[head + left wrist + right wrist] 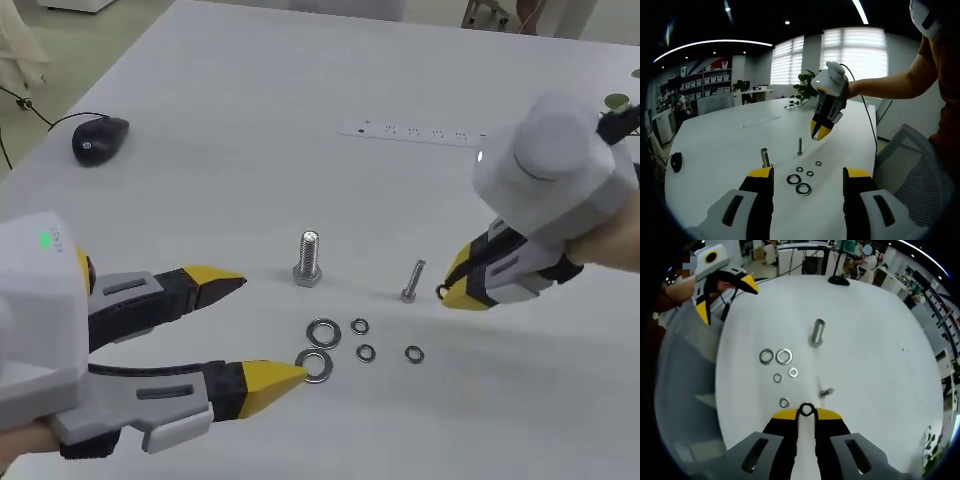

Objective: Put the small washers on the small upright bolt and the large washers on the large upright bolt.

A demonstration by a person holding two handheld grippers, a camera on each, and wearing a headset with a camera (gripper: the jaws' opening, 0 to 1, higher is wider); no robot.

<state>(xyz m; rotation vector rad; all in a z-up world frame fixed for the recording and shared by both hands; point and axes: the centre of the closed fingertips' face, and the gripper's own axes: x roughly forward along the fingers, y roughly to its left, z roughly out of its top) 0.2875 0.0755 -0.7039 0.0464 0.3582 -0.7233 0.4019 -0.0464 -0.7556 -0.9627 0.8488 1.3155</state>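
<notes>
On the white surface (250, 150) the left claw (275, 326) gapes wide, while the right claw (447, 293) pinches a small washer (806, 410). The large bolt (309, 258) stands bare. The small bolt (413, 280) is just beside the right claw, seemingly awaiting that washer. Two large washers (323, 332) lie by the left claw, probably next. Three small washers (366, 352) lie loose. No legible writing.

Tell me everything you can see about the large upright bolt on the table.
The large bolt looks like silvery metal, with a hexagonal head and a thick shank that appears threaded. It stands upright, head down on the white table, with the shank pointing up. In the head view it is left of the small bolt and behind the loose washers, apart from all of them. No washer sits on its shank. Only the table touches it.
</notes>
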